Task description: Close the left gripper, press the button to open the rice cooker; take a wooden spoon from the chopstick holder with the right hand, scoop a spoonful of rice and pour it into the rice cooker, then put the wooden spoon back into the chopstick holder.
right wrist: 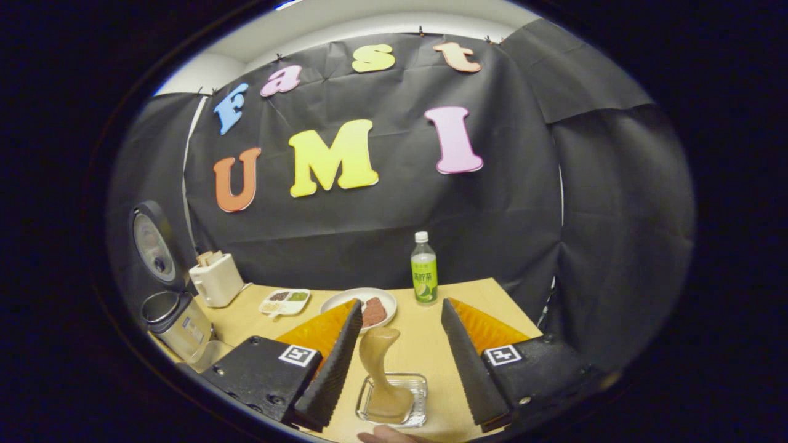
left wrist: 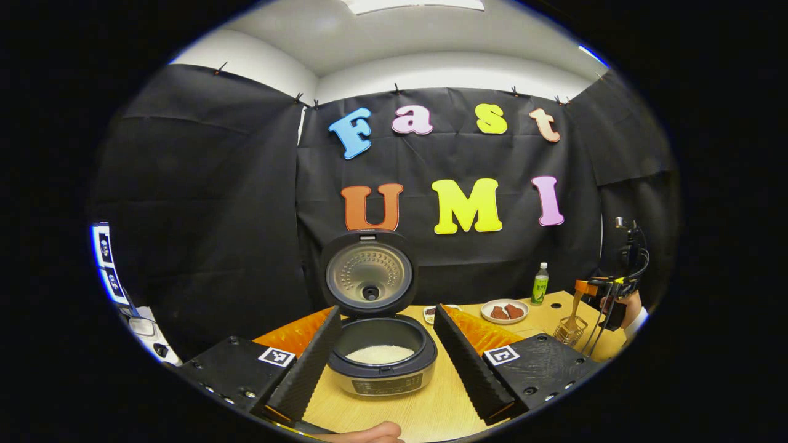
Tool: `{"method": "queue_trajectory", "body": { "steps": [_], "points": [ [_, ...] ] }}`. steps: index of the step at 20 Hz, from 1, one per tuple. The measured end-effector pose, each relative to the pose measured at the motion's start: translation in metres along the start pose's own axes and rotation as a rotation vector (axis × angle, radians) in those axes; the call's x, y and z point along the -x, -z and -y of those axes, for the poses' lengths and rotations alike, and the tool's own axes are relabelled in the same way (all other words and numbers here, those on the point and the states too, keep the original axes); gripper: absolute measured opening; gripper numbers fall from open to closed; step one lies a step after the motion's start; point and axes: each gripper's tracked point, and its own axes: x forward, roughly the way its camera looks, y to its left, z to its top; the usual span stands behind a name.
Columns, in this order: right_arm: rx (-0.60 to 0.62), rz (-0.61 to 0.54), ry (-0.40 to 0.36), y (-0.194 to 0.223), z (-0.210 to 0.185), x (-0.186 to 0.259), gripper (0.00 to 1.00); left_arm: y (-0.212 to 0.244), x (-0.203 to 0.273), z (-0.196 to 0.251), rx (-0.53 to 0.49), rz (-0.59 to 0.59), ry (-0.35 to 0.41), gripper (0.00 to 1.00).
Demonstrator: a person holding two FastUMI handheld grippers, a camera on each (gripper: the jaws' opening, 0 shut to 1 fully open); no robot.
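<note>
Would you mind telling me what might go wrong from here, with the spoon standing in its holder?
1. The right gripper is open around the wooden spoon but not pressing it; let go this way, the spoon could perhaps lean out of the chopstick holder.
2. The rice cooker stands open with its lid up between the left gripper fingers; moving forward might bump it.

Both tongs [left wrist: 385,344] [right wrist: 400,351] spread wide, gripping nothing
</note>
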Motion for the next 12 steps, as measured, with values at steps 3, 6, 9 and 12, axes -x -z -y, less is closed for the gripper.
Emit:
{"method": "queue_trajectory", "body": {
  "steps": [3,6,9,12],
  "points": [
    [0.019,0.043,-0.008,-0.018,-0.004,0.015,0.87,-0.004,-0.027,0.001,-0.013,0.0,0.022,0.96],
    [0.027,0.067,-0.005,-0.032,-0.007,0.037,0.95,-0.012,-0.048,-0.003,-0.019,-0.003,0.016,0.96],
    [0.029,0.095,-0.009,-0.052,-0.017,0.068,0.95,-0.022,-0.065,-0.006,-0.013,-0.007,0.01,0.96],
    [0.04,0.138,-0.002,-0.071,-0.022,0.102,0.95,-0.03,-0.082,-0.011,0.011,-0.03,0.004,0.96]
  ]
}}
